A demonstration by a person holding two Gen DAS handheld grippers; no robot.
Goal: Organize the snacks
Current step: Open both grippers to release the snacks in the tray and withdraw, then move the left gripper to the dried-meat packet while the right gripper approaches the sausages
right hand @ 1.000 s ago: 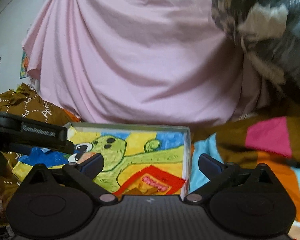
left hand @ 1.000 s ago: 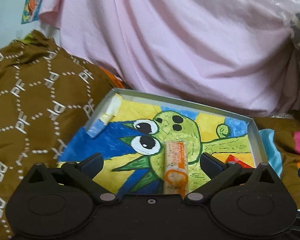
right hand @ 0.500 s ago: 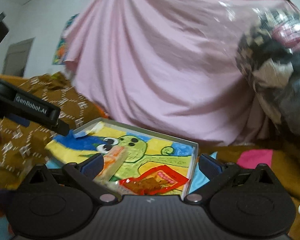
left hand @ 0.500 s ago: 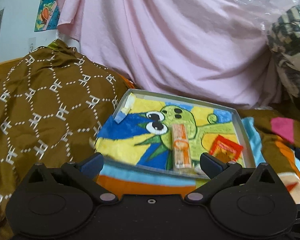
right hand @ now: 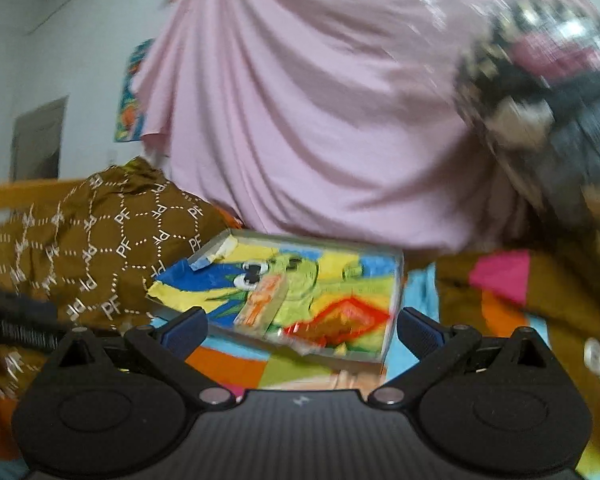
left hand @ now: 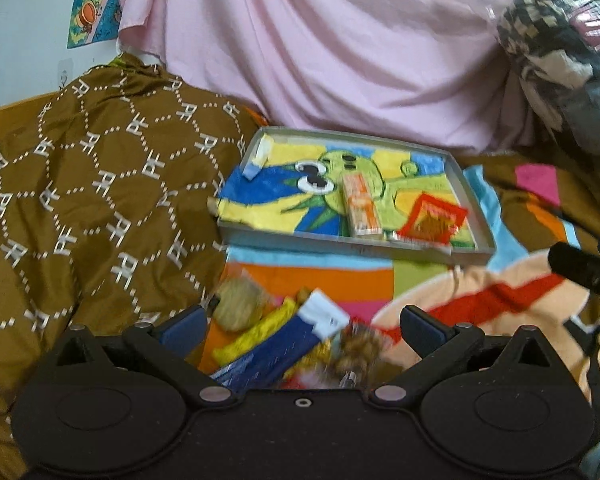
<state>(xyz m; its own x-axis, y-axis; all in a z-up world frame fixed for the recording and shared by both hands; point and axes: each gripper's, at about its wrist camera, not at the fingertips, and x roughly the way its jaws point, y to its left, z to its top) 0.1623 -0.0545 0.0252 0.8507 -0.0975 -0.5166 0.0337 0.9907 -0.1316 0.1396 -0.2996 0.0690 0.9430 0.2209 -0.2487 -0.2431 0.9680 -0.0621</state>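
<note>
Right view motion-blurred: orange bar and red packet print unreadable. Left view: snack pile smeared, lower ends cut off behind left hand-held gripper. Blue pack label illegible.

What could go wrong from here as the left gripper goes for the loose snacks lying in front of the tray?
The loose snacks overlap: the blue packet lies against the yellow packet and a round cookie, so the open left gripper might pinch two at once. The tray rests on soft, uneven bedding, so a drop could tip it. The orange packet and red packet sit at its near rim and might slide out.
</note>
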